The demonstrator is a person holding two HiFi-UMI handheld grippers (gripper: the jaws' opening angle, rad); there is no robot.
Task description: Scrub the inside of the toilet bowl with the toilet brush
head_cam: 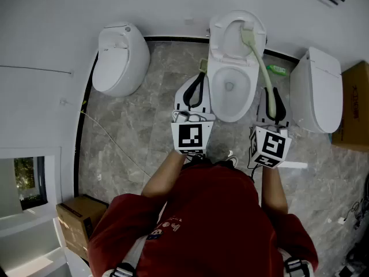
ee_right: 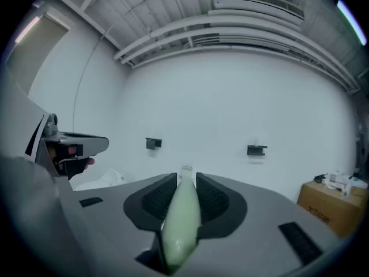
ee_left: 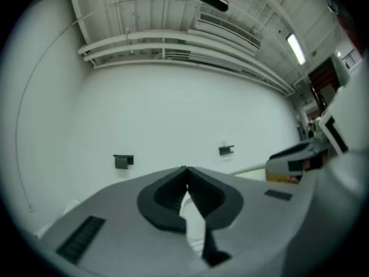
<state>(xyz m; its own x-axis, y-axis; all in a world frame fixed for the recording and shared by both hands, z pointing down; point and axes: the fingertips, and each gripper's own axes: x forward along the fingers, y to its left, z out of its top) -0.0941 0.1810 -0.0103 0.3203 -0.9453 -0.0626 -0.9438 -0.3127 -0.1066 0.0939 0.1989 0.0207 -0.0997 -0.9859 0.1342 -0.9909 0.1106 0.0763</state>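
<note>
Red shirt (head_cam: 213, 224) of mine hogs the bottom of the head view, with both forearms poking out toward the marker cubes (head_cam: 192, 136) on my tongs.

So, the toilet brush (head_cam: 260, 62): its pale green handle (ee_right: 181, 218) is clamped in my right tongs (head_cam: 272, 97). The right gripper view shows both jaws pressed on it, with the bristle tip sticking out past them toward the white wall (ee_right: 230, 97). From above, the handle runs up and left from the tongs. The brush head (head_cam: 248, 36) lands over the raised lid at the back of the toilet bowl (head_cam: 230, 114), not down in the water. Can't tell if it's touching anything up there.

The right tongs hang just off the bowl's right rim. My left tongs (head_cam: 199, 85) are just beside the left rim, and the left gripper view has their jaws closed tip to tip with nothing in them.

The bowl stands at the back edge of the grey marble floor (head_cam: 144, 126), against the wall. A small green thing (head_cam: 278, 70) lies on the floor near that same edge, just right of the bowl. Another white toilet (head_cam: 118, 56) sits toward the back left corner and a third one (head_cam: 317, 91) off to the right. One cardboard box (head_cam: 353, 105) is at the right edge past that one, and another box (head_cam: 81, 218) is down at the left edge near me.
</note>
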